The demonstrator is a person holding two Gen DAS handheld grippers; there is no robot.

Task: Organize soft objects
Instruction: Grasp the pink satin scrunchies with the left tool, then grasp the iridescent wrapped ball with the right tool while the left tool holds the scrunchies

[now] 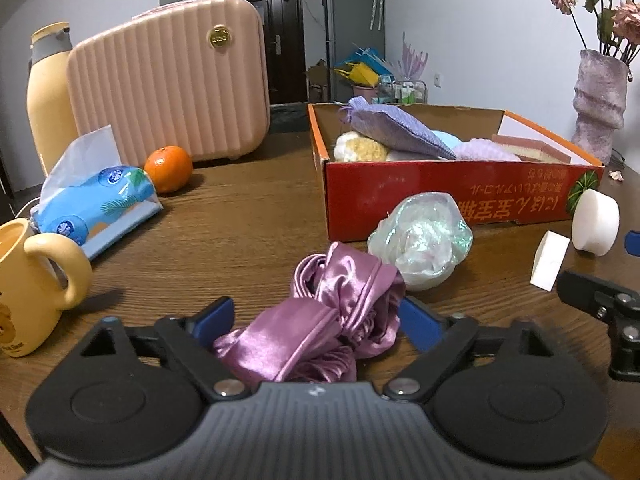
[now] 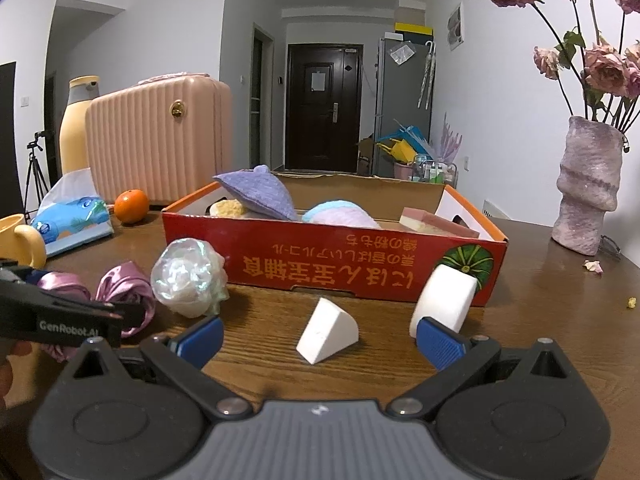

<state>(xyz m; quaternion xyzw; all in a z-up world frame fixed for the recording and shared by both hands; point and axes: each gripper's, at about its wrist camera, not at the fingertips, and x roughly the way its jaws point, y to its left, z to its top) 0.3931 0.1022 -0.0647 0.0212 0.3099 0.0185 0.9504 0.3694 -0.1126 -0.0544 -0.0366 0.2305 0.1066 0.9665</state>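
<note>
Crumpled between the blue pads of the left claw point(image 1: 316, 320), a pink satin cloth point(image 1: 332, 320), lying on the wooden tabletop point(image 1: 224, 240); jaws fairly wide on either side of it, pads seemingly just short of the fabric, though firm contact cannot be told. Just beyond the cloth and touching its far edge, an iridescent crinkly ball point(image 1: 420, 240), near the front wall of the red cardboard box point(image 1: 440, 196). Piled inside the box: a lavender knitted pouch point(image 1: 396, 128), a yellow-and-white fluffy piece point(image 1: 360, 148), pastel soft items and a pink-topped sponge point(image 1: 524, 146). Right claw point(image 2: 320, 338) spread wide and holding nothing, a white foam wedge point(image 2: 326, 332) on the tabletop between its pads, apart from both. Leaning on the box front beside the right pad, a white foam cylinder point(image 2: 444, 300). Off to the left: a blue tissue pack point(image 1: 96, 208), an orange point(image 1: 168, 168), a yellow mug point(image 1: 36, 284), a pink ribbed case point(image 1: 168, 80) and a yellow bottle point(image 1: 48, 96). At the far right, a purple vase point(image 2: 588, 184) of dried roses.
</note>
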